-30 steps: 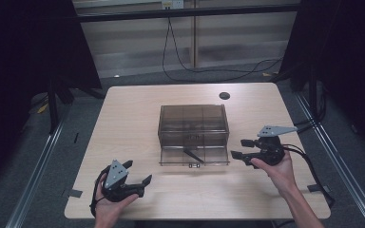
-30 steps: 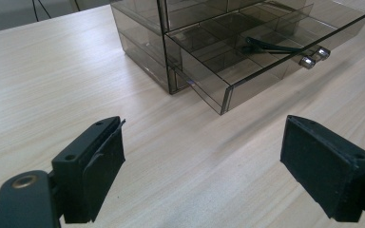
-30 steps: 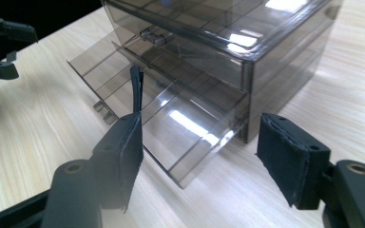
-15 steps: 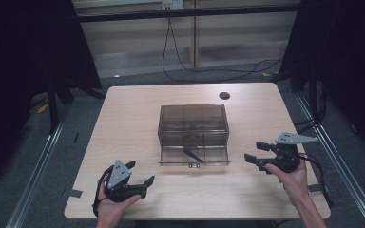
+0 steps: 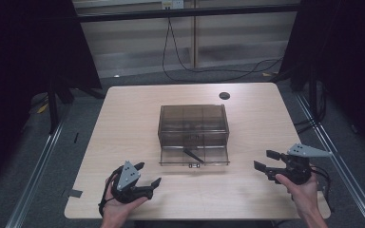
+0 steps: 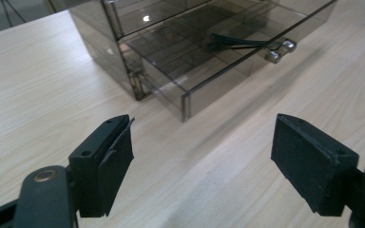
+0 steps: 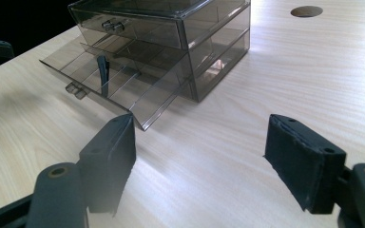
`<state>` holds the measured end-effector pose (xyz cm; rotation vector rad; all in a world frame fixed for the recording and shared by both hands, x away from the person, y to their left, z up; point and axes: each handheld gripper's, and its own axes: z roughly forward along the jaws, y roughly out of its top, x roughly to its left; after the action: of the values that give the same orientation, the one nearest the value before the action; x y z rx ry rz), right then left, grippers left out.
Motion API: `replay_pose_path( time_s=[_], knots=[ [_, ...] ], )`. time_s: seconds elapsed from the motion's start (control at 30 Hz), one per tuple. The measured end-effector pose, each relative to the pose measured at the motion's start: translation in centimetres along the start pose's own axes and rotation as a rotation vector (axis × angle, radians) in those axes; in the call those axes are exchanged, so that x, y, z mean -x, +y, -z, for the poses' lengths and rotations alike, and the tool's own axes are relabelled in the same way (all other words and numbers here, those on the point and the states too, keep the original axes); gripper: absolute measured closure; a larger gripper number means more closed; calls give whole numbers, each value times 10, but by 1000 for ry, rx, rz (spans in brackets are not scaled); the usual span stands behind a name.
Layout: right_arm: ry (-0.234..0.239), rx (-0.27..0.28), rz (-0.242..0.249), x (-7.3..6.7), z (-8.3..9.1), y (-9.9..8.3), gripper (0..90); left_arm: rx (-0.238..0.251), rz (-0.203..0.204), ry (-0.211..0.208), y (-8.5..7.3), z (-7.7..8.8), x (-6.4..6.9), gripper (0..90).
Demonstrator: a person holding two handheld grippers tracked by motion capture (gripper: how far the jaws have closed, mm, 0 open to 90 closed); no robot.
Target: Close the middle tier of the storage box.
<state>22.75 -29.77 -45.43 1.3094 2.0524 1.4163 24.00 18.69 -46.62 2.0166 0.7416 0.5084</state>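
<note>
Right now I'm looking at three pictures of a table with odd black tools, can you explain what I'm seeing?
A person sits at a wooden table and holds a two-jaw claw tool in each hand. One picture looks down from above: the left claw is at its lower left, the right claw at its lower right. The other two come from small cameras riding on each claw, looking out between its black jaws. On the table stands a smoky clear drawer box with its lower drawer pulled out; a dark slim object lies inside, too small to identify. Both claws are open and hold nothing.
</note>
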Motion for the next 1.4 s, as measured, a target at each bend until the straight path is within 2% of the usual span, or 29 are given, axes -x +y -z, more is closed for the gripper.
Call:
replay_pose_path(
  time_s=[0.13, 0.17, 0.23, 0.33, 0.4, 0.43, 0.53, 0.57, 0.7, 0.8, 0.83, 0.87, 0.9, 1.1, 1.13, 1.2, 1.27, 1.4],
  knots=[
    [-3, 2, 1, -3, 4, -2, 261, -8, -14, -20, 5, -4, 4, 266],
    [0, -1, 4, -4, 5, -4, 263, -8, -12, -36, 10, -6, 7, 279],
    [1, -3, 4, -5, 5, -5, 263, -4, -10, -42, 11, -8, 9, 302],
    [1, -6, 3, -6, 7, -9, 264, -1, -24, -108, 16, -15, 15, 378],
    [-1, -3, 2, -6, 7, -10, 264, -5, -31, -118, 17, -17, 17, 429],
    [-4, -2, 2, -6, 6, -11, 264, -18, -60, -126, 16, -21, 21, 457],
    [-1, -13, 5, -6, 2, -13, 265, -26, -68, -140, 17, -25, 25, 529],
    [0, -20, 9, -6, 1, -14, 264, -34, -79, -149, 17, -27, 26, 529],
    [13, -25, 0, -8, -2, -16, 264, -50, -98, -210, 23, -39, 34, 610],
    [11, -24, 1, -7, -2, -16, 264, -62, -115, -211, 25, -45, 35, 648],
    [10, -25, 1, -7, -2, -17, 264, -67, -106, -215, 30, -51, 35, 690],
    [10, -27, 3, -7, -2, -17, 264, -67, -106, -215, 30, -51, 35, 705],
    [13, -30, -1, -7, -3, -17, 264, -61, -105, -236, 34, -58, 35, 728],
    [18, -38, 2, -7, -4, -17, 263, -69, -112, -269, 40, -69, 42, 812],
    [19, -37, 2, -7, -5, -17, 262, -69, -120, -284, 43, -74, 45, 818],
    [19, -36, 2, -7, -5, -17, 263, -75, -133, -287, 45, -77, 48, 844],
    [20, -37, 0, -7, -4, -17, 263, -72, -125, -302, 45, -78, 49, 859],
    [25, -38, 1, -7, -5, -17, 262, -82, -135, -293, 43, -82, 48, 890]
  ],
)
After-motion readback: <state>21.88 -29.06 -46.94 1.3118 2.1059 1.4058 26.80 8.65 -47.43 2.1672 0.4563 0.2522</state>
